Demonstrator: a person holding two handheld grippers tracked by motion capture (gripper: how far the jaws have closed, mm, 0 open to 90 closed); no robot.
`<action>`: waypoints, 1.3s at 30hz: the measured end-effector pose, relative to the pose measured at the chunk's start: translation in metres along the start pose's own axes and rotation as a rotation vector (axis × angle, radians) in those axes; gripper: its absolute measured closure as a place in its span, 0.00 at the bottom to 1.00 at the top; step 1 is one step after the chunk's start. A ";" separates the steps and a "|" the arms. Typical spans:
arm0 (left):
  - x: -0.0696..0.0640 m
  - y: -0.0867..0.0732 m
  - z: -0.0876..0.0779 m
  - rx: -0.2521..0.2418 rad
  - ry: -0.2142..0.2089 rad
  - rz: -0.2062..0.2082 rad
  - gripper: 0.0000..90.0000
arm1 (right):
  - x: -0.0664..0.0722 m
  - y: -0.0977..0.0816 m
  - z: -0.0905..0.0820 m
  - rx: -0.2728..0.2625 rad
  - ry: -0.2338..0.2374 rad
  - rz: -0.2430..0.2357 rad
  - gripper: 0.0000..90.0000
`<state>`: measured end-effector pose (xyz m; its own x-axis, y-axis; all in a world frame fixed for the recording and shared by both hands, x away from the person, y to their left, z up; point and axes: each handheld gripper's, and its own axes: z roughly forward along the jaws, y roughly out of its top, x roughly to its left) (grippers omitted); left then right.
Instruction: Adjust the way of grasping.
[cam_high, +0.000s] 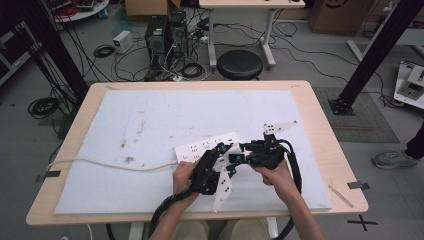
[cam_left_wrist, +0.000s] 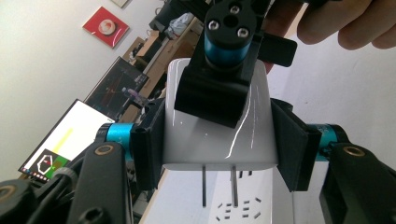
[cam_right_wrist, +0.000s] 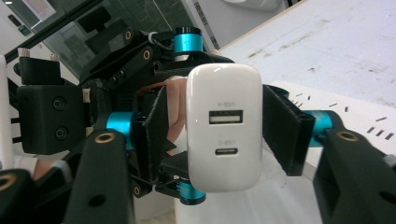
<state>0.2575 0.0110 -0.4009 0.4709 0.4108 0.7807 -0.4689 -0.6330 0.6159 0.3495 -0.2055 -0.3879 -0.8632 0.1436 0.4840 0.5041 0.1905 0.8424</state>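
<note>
White padding covers the table (cam_high: 320, 125), with the strip (cam_high: 200, 146) near its 6 o'clock edge. Just above it, the left gripper (cam_left_wrist: 219, 140) clenches the charger (cam_left_wrist: 215, 135), prongs aimed down at the slots. From 3 o'clock, the right gripper (cam_right_wrist: 224, 126) straddles the charger's port end, its pads not yet touching.

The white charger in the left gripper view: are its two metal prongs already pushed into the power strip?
No: the white charger is held above the power strip, and both prongs are bare along their full length.
</note>
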 end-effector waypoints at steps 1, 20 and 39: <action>0.000 0.000 0.000 0.001 -0.002 0.003 0.47 | 0.000 0.000 0.000 0.002 -0.003 0.000 0.52; -0.001 0.001 0.000 -0.007 -0.006 0.009 0.47 | -0.001 -0.001 0.002 0.020 0.007 -0.013 0.67; -0.002 -0.001 -0.001 0.022 -0.027 -0.019 0.47 | 0.000 -0.005 0.004 0.029 -0.009 -0.011 0.70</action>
<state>0.2556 0.0113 -0.4029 0.4994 0.4055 0.7656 -0.4434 -0.6396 0.6280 0.3469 -0.2021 -0.3929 -0.8686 0.1504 0.4721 0.4949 0.2202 0.8406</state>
